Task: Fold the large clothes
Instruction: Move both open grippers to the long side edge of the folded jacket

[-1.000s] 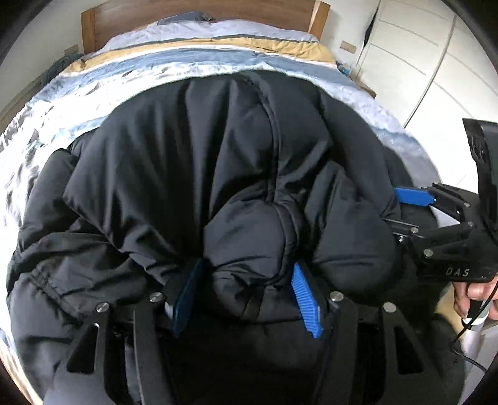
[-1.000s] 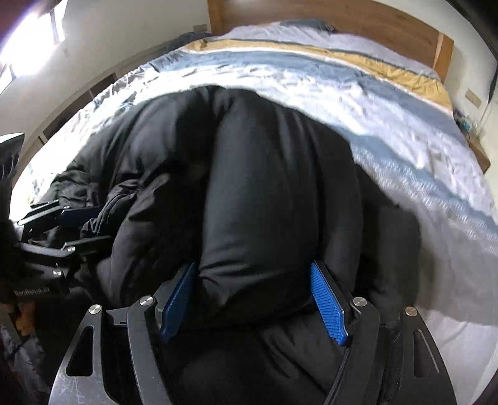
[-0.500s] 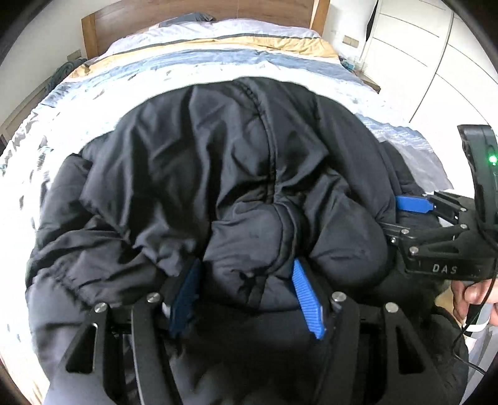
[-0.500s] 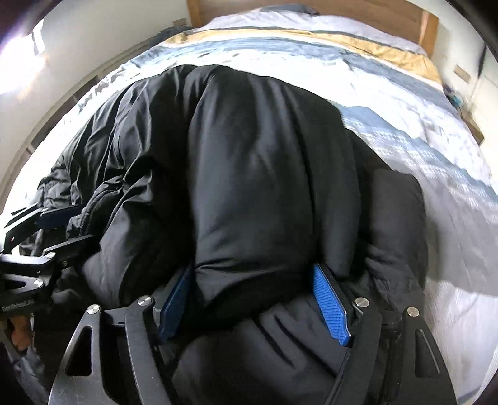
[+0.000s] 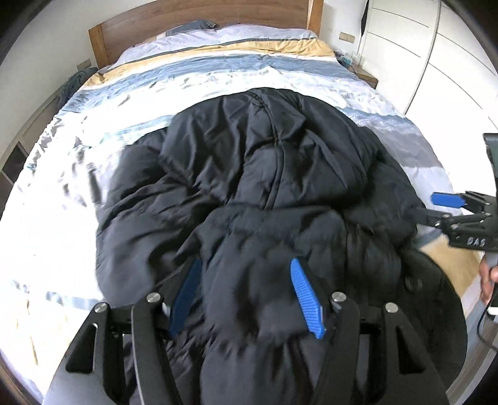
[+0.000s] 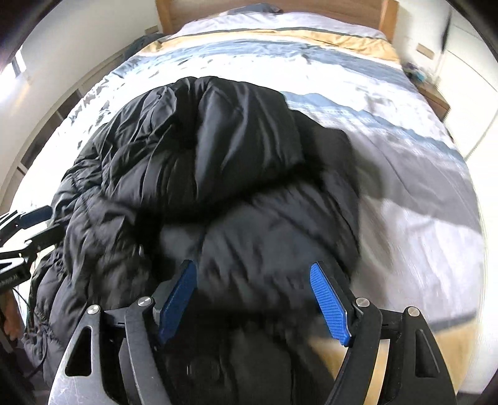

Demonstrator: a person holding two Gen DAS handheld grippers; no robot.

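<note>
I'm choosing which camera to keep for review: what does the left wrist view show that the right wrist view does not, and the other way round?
Only the left wrist view shows the white wardrobe doors, the person's hand and the right claw seen from the side. Only the right wrist view shows the bright window and the left claw from the side. Both show the black jacket heaped on the striped bed, the wooden headboard, and jacket fabric bulging between blue pads.

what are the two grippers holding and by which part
Both grip the black puffer jacket: left gripper and right gripper each pinch a padded fold at its near edge.
</note>
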